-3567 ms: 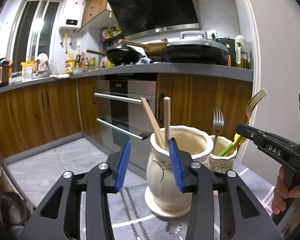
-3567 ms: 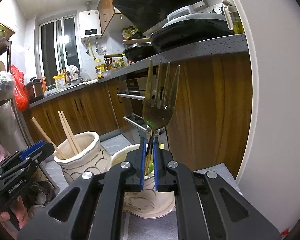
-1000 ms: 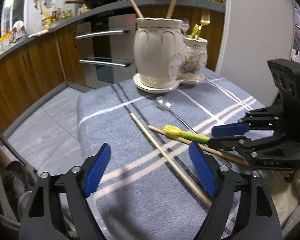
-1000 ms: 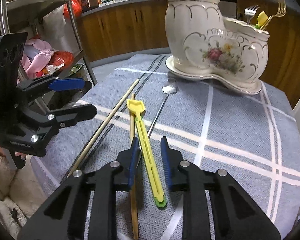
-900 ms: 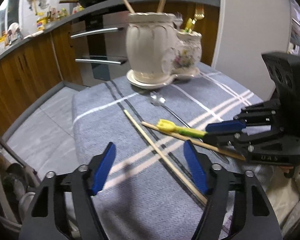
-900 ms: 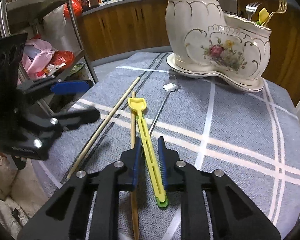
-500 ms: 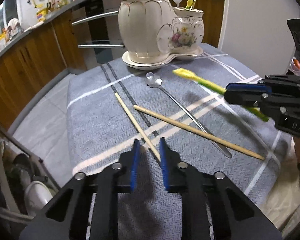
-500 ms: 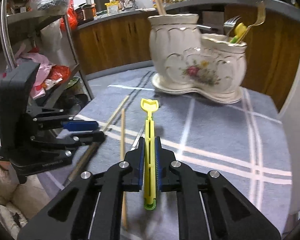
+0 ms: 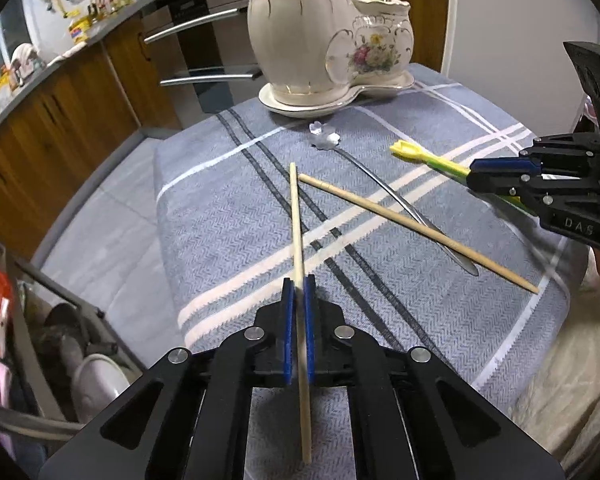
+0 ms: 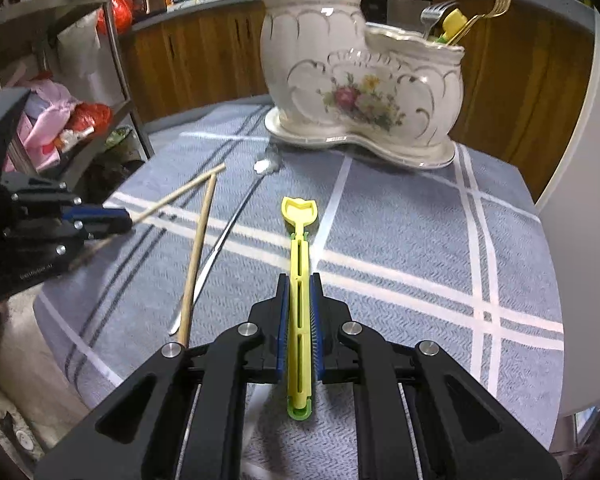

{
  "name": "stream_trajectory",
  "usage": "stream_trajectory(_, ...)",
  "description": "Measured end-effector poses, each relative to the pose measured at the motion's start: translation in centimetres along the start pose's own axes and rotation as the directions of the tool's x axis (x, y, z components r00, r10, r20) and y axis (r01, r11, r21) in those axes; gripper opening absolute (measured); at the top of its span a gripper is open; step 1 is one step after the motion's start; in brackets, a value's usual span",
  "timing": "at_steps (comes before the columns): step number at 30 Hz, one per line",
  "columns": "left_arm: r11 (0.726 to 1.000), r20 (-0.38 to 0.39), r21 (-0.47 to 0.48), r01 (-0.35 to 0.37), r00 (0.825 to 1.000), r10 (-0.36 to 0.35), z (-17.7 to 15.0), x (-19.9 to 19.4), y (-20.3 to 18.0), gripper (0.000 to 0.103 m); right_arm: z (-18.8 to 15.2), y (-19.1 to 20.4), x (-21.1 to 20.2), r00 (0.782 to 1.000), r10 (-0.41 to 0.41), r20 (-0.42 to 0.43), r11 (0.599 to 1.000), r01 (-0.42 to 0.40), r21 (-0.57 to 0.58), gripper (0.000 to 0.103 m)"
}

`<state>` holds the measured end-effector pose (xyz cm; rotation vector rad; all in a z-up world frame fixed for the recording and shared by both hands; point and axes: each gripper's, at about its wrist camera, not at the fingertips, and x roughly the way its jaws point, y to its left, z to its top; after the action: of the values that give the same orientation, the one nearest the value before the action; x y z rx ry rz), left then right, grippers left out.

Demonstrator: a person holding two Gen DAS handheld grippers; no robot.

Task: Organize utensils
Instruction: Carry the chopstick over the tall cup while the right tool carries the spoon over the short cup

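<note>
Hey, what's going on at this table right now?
Someone is sorting utensils with two handheld grippers. The left gripper is shut on a wooden chopstick, and the right gripper is shut on a yellow utensil. A second chopstick and a metal spoon lie on the cloth near the ceramic holder.
</note>
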<state>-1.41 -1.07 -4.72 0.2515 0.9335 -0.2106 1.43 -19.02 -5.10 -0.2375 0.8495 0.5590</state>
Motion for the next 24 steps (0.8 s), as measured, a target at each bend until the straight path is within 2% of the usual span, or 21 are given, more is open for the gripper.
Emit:
stream_trajectory(4, 1.000, 0.001, 0.000, -0.015, 1.000, 0.015, 0.3, 0.2, -0.2, 0.014, 0.2, 0.4, 0.3, 1.000, -0.016, -0.008, 1.000, 0.016, -0.009, 0.013)
stream_trajectory(6, 1.000, 0.001, -0.002, -0.017, 1.000, 0.017, 0.4, 0.3, -0.2, 0.014, 0.4, 0.5, 0.5, 1.000, -0.022, -0.010, 1.000, 0.022, -0.012, 0.019)
stream_trajectory(9, 1.000, 0.004, 0.000, -0.020, 1.000, 0.020, 0.6, 0.4, -0.3, 0.014, 0.8, 0.6, 0.9, 1.000, -0.014, -0.010, 1.000, 0.014, -0.009, 0.019)
stream_trajectory(11, 1.000, 0.008, -0.005, -0.017, 1.000, 0.017, 0.7, 0.6, -0.1, 0.014, 0.9, 0.7, 1.1, 1.000, -0.007, -0.008, 1.000, 0.007, -0.019, 0.018)
stream_trajectory(13, 1.000, 0.012, -0.011, -0.009, 1.000, 0.009, 0.8, 0.7, 0.1, 0.014, 0.8, 0.7, 1.0, 1.000, 0.009, -0.004, 1.000, -0.009, -0.012, 0.013)
stream_trajectory(14, 1.000, 0.015, -0.012, 0.000, 1.000, 0.000, 0.9, 0.8, 0.2, 0.008, 0.8, 0.7, 1.0, 1.000, 0.015, -0.002, 1.000, -0.015, -0.006, 0.010)
stream_trajectory(16, 1.000, 0.020, -0.015, -0.002, 1.000, 0.002, 0.9, 0.9, 0.4, 0.005, 0.7, 0.6, 0.9, 1.000, 0.007, 0.009, 1.000, -0.007, -0.001, 0.010)
stream_trajectory(19, 1.000, 0.031, -0.016, 0.014, 0.999, -0.013, 0.9, 0.8, 0.7, 0.005, 0.8, 0.1, -0.1, 0.999, 0.005, 0.048, 1.000, -0.006, 0.020, 0.010)
stream_trajectory(24, 0.998, 0.124, -0.057, 0.040, 0.992, -0.032, 1.3, -1.1, 2.0, 0.005, 1.5, -1.1, -3.5, 0.978, 0.045, 0.205, 0.994, -0.063, 0.084, 0.010)
